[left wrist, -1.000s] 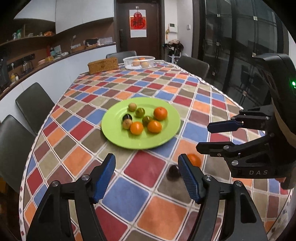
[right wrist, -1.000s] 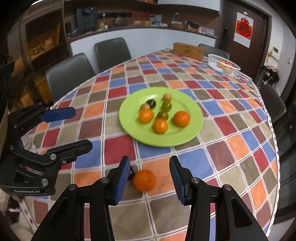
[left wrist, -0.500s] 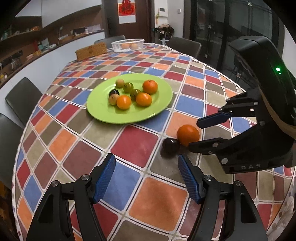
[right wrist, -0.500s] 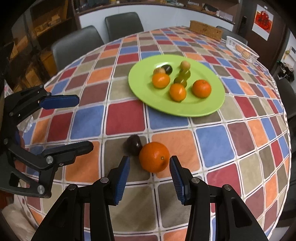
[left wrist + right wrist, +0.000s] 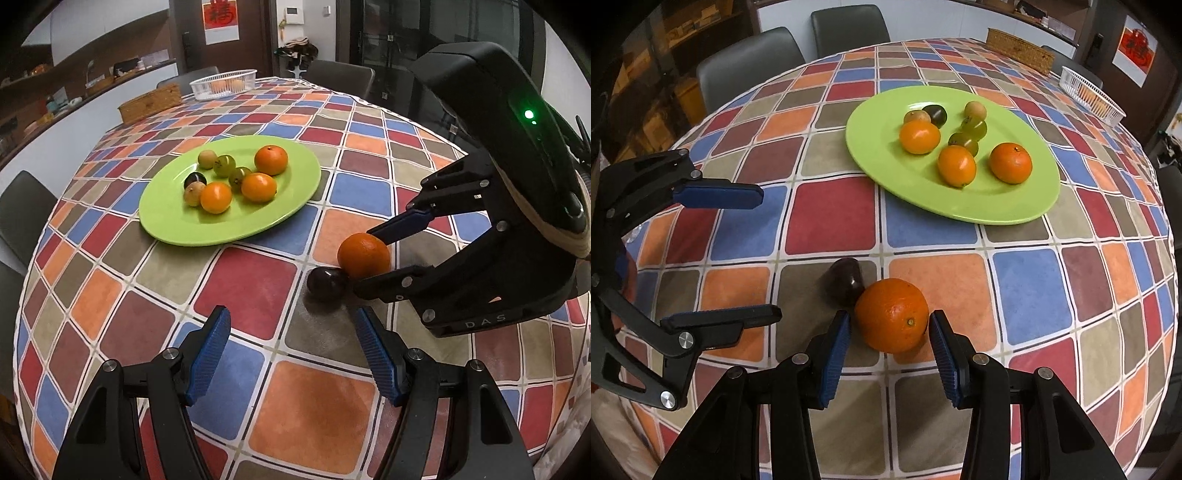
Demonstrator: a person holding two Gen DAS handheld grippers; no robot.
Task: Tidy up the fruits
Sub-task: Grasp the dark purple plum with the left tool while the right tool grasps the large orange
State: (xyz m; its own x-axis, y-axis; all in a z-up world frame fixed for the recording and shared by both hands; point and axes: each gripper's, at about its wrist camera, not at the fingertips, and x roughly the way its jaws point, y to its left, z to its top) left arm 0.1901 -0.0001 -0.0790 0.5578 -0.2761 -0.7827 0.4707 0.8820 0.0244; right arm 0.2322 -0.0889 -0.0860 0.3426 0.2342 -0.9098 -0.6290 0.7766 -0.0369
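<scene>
The right gripper (image 5: pixel 886 334) stood astride the loose orange (image 5: pixel 891 315) on the worktop (image 5: pixel 831 218), its blue pads flanking the fruit with a sliver of space on each side, so nothing was clamped. A dark plum-like fruit (image 5: pixel 845 280) lay touching the orange on its far-left side, right by the left pad's tip. The left gripper (image 5: pixel 291 354) hung about half open and empty, near the dark fruit. The green plate (image 5: pixel 886 173), farther back, already held three small oranges, green grapes and a few other small fruits.

To do this pick well, I judged the pads should meet the orange across its widest part, low enough not to ride up over the curve. The squeeze should be gentle, since the skin is smooth and round. The left pad should avoid nudging the dark fruit, which would likely roll.
</scene>
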